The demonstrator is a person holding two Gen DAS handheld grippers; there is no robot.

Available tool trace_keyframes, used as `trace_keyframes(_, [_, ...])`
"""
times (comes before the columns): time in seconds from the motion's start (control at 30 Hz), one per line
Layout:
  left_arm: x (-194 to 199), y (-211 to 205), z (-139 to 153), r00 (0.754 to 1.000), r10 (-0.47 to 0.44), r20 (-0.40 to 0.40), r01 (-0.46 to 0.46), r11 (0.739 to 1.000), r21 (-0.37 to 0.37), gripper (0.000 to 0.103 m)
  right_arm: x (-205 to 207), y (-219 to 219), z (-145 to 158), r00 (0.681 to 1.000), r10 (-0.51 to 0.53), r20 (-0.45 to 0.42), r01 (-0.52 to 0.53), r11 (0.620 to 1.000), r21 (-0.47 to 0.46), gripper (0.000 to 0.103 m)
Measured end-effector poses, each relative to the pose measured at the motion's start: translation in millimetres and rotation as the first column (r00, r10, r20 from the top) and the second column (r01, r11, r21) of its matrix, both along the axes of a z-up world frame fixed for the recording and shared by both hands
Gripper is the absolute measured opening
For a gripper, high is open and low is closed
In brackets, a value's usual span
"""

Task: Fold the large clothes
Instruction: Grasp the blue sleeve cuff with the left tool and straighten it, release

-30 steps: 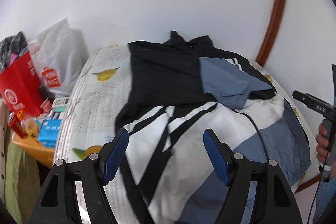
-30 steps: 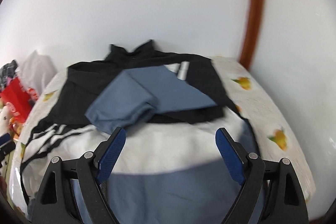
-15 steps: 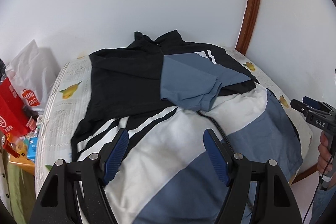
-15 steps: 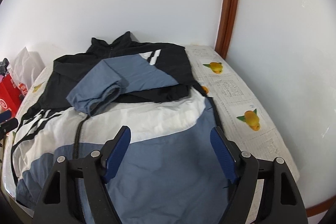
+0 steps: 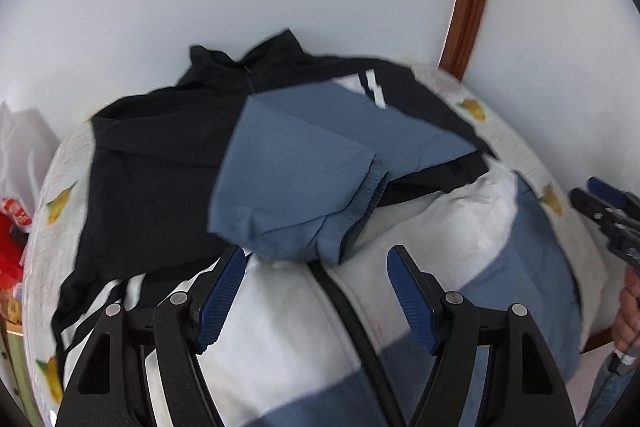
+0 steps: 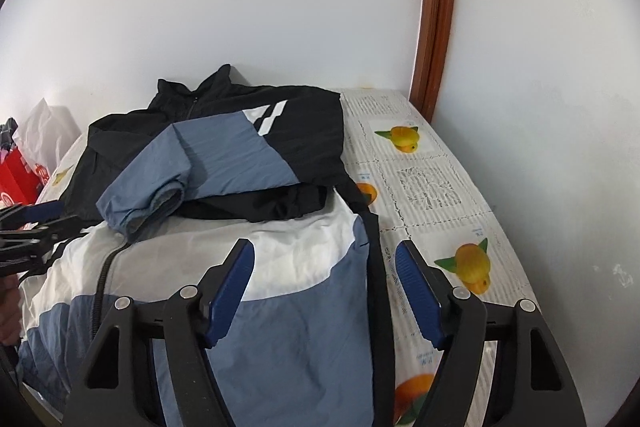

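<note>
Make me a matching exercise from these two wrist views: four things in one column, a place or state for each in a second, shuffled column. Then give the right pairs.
Things
1. folded sleeve
2. jacket collar
3. red bag
4. right gripper

Places or states
A. far end of the jacket, by the wall
B. open, over the jacket's right edge
C. left of the table, beside a white bag
D. laid across the jacket's black chest

Pairs: 1-D, 2-A, 3-C, 4-B
</note>
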State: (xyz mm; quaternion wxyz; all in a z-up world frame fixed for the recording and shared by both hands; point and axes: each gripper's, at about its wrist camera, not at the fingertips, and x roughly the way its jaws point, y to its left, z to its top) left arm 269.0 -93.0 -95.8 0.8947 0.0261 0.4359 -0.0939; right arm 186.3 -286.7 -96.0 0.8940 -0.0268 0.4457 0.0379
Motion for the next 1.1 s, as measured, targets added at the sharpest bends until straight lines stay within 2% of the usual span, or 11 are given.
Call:
trace_keyframes(0.27, [46, -27, -48, 0.996, -0.016, -0.084, 0.022, 0.997, 0.069, 0.071, 15, -11, -31, 0.999, 0.039, -0.030, -0.039, 0.999, -0.013, 0.072])
trace_keyframes(0.43, [54, -43, -63, 0.997, -0.030, -0.075, 0.040, 0.990, 0.133, 0.070, 22, -8, -45, 0.997, 0.052, -0.058, -0.053, 0.999, -0.010, 0.072])
trace_keyframes(0.47, [54, -45, -63, 0.998, -0.029, -0.063, 0.038, 0.989, 0.146, 0.067, 23, -7, -47, 0.997, 0.052, -0.062, -0.052, 0.999, -0.013, 0.072])
trace_keyframes(0.53, [56, -47, -63, 0.999, -0.024, -0.049, 0.032, 0.983, 0.183, 0.032, 24, -4, -48, 0.997, 0.051, -0.066, -0.052, 0.998, -0.017, 0.072])
trace_keyframes(0.57, [56, -47, -61, 0.999, -0.027, -0.044, 0.036, 0.977, 0.210, 0.027, 23, -1, -49, 0.996, 0.054, -0.069, -0.056, 0.998, -0.018, 0.072])
trace_keyframes(0.63, [56, -40, -53, 0.998, -0.042, -0.037, 0.048, 0.982, 0.182, 0.013, 22, 3, -47, 0.996, 0.061, -0.070, -0.063, 0.998, -0.023, 0.072])
trace_keyframes(0.77, [48, 5, -16, 0.999, 0.027, 0.032, -0.030, 0.996, 0.089, 0.011, 19, 19, -39, 0.994, 0.086, -0.063, -0.089, 0.995, -0.044, 0.072])
trace_keyframes(0.9, [43, 63, 14, 0.980, 0.169, 0.110, -0.173, 0.984, 0.032, 0.010, 23, 39, -29, 0.992, 0.117, -0.047, -0.119, 0.992, -0.052, 0.072])
trace_keyframes(1.1, [45, 127, 22, 0.956, 0.277, 0.098, -0.275, 0.961, -0.035, 0.010, 35, 68, -23, 0.990, 0.142, -0.027, -0.143, 0.988, -0.064, 0.072])
